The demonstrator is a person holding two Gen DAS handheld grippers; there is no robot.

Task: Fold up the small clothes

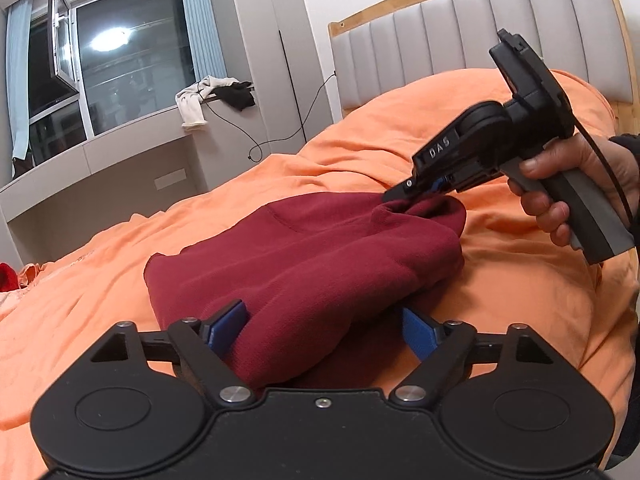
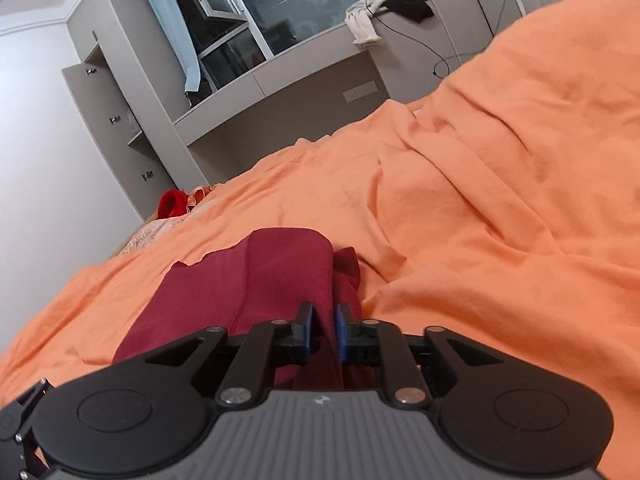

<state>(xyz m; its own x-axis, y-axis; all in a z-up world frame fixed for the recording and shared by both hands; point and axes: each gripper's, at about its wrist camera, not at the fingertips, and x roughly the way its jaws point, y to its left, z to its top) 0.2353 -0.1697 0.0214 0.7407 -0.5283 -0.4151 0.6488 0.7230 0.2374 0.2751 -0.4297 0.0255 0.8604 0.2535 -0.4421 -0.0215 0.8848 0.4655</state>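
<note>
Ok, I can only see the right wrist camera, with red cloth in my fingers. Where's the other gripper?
Observer: The left gripper is at the near end of the same dark red garment. Its fingers are wide apart with a bunch of cloth between them.
Operator: Which bit am I holding?
Observer: The right gripper pinches a fold at the opposite end, farthest from the left one.
Operator: Who's holding mine?
Observer: A hand wraps around its grey handle, with a dark sleeve at the wrist.
</note>
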